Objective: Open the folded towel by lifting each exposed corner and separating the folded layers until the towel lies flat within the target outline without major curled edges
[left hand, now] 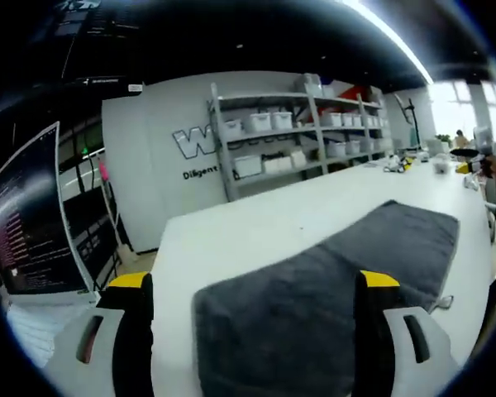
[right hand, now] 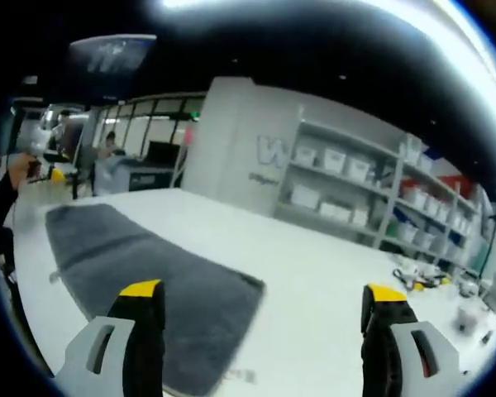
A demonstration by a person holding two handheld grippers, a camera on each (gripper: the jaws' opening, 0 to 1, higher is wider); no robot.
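Observation:
A dark grey towel (left hand: 331, 289) lies spread along a white table (left hand: 248, 223), running from near my left gripper (left hand: 256, 289) toward the far right. The left gripper's yellow-tipped jaws stand wide apart above the towel's near end, holding nothing. In the right gripper view the same towel (right hand: 149, 265) stretches from the far left to a near corner on the table (right hand: 314, 273). My right gripper (right hand: 264, 302) is open and empty; its left jaw is over the towel's near end, its right jaw over bare table.
Grey shelving (left hand: 298, 132) with white bins lines the wall behind the table; the shelving (right hand: 364, 190) also appears in the right gripper view. A dark monitor (left hand: 29, 215) stands at the left. Small objects (left hand: 413, 161) sit at the table's far end. A person's sleeve (right hand: 4, 207) shows at the left edge.

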